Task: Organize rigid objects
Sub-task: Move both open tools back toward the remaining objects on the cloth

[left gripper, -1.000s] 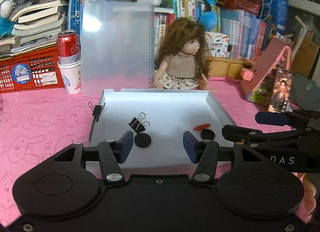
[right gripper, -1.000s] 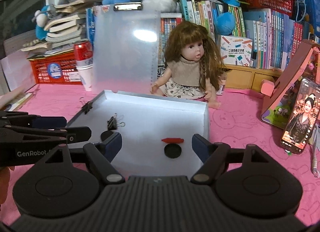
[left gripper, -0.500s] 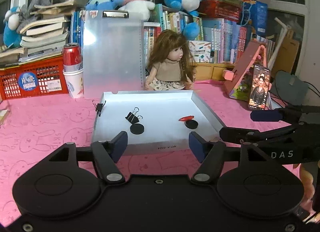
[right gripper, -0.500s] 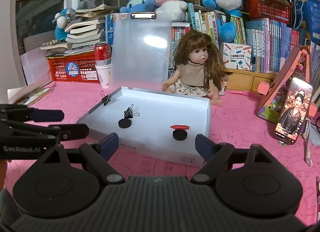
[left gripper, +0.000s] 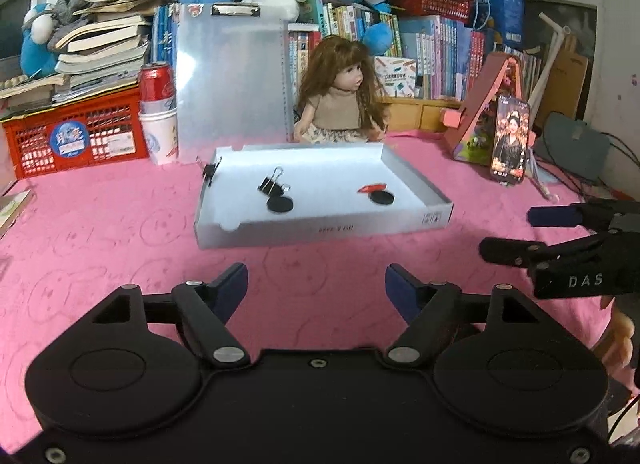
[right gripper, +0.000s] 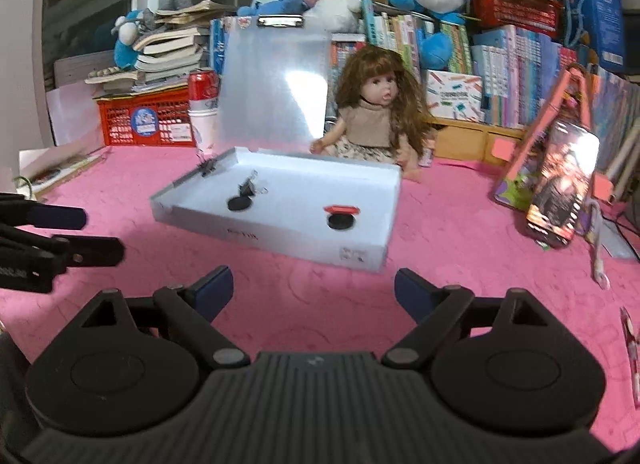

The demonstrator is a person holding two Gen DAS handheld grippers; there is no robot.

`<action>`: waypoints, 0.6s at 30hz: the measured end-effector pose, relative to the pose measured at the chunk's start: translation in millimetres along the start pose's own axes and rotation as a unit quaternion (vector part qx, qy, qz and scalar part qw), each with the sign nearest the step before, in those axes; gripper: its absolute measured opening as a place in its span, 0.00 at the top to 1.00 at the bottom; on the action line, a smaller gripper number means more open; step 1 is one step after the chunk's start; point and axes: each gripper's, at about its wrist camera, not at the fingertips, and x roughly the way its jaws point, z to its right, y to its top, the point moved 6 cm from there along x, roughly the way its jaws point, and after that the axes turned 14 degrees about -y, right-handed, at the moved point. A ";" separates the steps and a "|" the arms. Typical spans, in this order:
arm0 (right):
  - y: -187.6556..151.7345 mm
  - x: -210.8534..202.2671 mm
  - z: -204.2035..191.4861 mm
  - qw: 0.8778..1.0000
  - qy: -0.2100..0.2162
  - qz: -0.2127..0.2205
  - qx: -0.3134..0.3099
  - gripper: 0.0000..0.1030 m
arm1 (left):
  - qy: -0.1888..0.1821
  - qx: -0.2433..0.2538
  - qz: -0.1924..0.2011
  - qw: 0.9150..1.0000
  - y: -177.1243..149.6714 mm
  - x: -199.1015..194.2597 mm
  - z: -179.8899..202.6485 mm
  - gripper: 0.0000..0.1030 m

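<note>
A shallow white box lid [left gripper: 320,229] [right gripper: 280,240] lies on the pink cloth. Inside it are a black binder clip [left gripper: 272,184] [right gripper: 248,187], two black discs [left gripper: 279,204] [left gripper: 381,197] and a small red piece [left gripper: 372,187] [right gripper: 341,209]. Another binder clip [left gripper: 209,173] [right gripper: 207,167] grips the lid's left wall. My left gripper [left gripper: 316,290] is open and empty, well short of the lid. My right gripper [right gripper: 314,290] is open and empty too, also short of the lid; it shows at the right edge of the left wrist view [left gripper: 520,232].
A doll [left gripper: 344,103], a clear clipboard [left gripper: 232,79], a red can on a paper cup [left gripper: 158,115] and a red crate [left gripper: 76,135] stand behind the lid. A phone on a pink stand [left gripper: 510,139] is at the right. Books and plush toys fill the back.
Both grippers have pulled back and up from over the lid; the lid now lies farther away in both views. The jaws stayed open.
</note>
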 end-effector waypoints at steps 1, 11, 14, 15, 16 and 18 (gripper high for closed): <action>-4.8 -0.6 2.8 1.000 -0.005 0.000 0.001 0.10 | 0.001 0.000 -0.003 1.000 -5.3 -1.3 0.4 0.28; -40.9 -14.5 15.4 1.000 -0.028 0.004 0.002 0.13 | 0.011 -0.002 -0.020 1.000 -46.5 -10.9 5.8 0.29; -47.7 -18.7 14.1 1.000 -0.024 0.006 -0.002 0.19 | 0.014 -0.001 -0.024 1.000 -55.1 -11.4 6.6 0.30; -49.5 -19.7 12.9 1.000 -0.023 0.007 -0.004 0.22 | 0.015 -0.001 -0.024 1.000 -57.1 -11.3 6.4 0.30; -51.5 -20.8 11.5 1.000 -0.023 0.008 -0.006 0.23 | 0.015 -0.002 -0.024 1.000 -58.9 -10.8 5.8 0.30; -54.7 -22.2 9.5 1.000 -0.023 0.011 -0.008 0.31 | 0.012 -0.010 -0.023 1.000 -62.3 -9.8 3.0 0.30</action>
